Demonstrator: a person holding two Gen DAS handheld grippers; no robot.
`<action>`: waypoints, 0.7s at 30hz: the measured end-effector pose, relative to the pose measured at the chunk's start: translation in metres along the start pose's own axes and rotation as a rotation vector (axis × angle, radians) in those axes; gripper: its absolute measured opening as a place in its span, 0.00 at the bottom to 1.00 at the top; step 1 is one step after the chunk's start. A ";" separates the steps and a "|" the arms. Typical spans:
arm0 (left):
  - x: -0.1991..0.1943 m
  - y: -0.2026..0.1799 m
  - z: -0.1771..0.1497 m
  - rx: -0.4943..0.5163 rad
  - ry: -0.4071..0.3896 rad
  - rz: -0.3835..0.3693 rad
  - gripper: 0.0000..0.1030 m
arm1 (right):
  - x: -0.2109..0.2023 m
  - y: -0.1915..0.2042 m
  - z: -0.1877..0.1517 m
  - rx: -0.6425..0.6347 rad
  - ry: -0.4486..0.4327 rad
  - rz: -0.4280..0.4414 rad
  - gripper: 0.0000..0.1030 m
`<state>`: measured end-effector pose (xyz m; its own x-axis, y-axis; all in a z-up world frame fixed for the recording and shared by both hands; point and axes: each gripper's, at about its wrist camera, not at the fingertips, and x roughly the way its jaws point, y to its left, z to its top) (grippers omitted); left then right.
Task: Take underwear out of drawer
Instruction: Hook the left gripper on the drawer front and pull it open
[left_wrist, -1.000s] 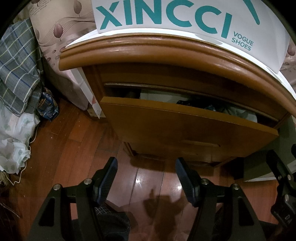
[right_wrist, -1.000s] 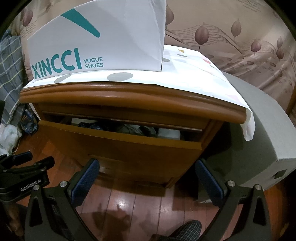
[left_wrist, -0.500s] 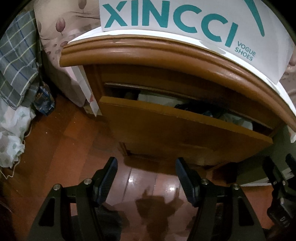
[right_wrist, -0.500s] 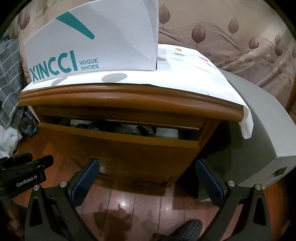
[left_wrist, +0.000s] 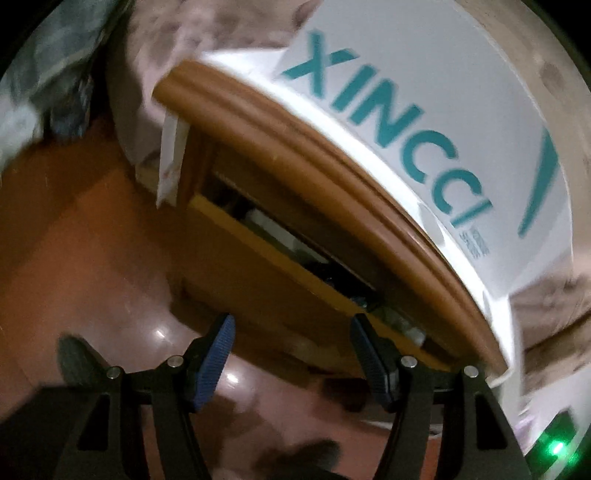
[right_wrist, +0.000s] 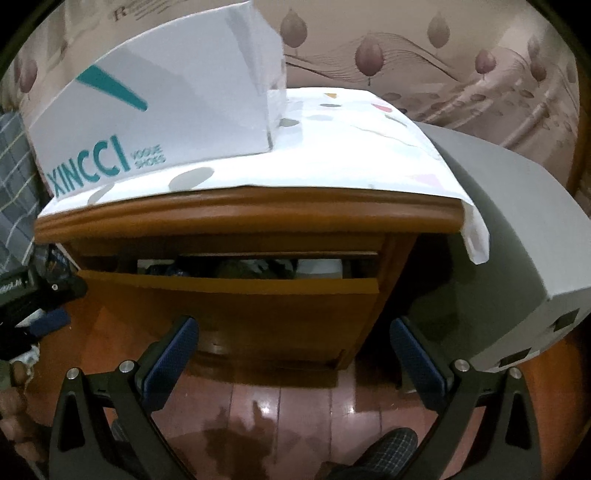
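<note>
A wooden nightstand has its top drawer (right_wrist: 229, 295) pulled partly out. Dark and pale folded clothes (right_wrist: 255, 266) show in the gap; I cannot tell which piece is underwear. The drawer also shows tilted and blurred in the left wrist view (left_wrist: 295, 284), with clothes (left_wrist: 332, 280) in its gap. My left gripper (left_wrist: 291, 325) is open and empty, just in front of the drawer front. My right gripper (right_wrist: 295, 332) is open and empty, in front of the drawer front and below its top edge.
A white XINCCI shoe box (right_wrist: 166, 110) sits on a white cloth on the nightstand top. A grey box (right_wrist: 517, 240) stands to the right. Plaid fabric (right_wrist: 14, 184) hangs at the left. The floor is glossy wood (right_wrist: 295, 406). The left gripper's body (right_wrist: 22, 295) shows at the left edge.
The left gripper has swung and rolled sharply, so its view is tilted and blurred, and it is closer to the drawer. The right gripper has moved closer to the nightstand.
</note>
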<state>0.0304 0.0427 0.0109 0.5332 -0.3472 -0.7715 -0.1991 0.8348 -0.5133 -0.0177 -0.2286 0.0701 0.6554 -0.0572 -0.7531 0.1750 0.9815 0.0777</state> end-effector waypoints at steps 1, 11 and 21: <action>0.004 0.002 0.001 -0.034 0.011 -0.003 0.65 | -0.001 -0.002 0.001 0.007 -0.001 0.000 1.00; 0.048 0.024 0.011 -0.338 0.049 -0.114 0.65 | -0.004 -0.020 0.006 0.061 0.003 0.018 1.00; 0.065 0.051 0.008 -0.465 0.021 -0.166 0.68 | -0.001 -0.025 0.009 0.085 0.020 0.052 1.00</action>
<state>0.0612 0.0662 -0.0629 0.5731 -0.4716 -0.6702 -0.4615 0.4901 -0.7395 -0.0162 -0.2545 0.0748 0.6503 -0.0019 -0.7597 0.2032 0.9640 0.1715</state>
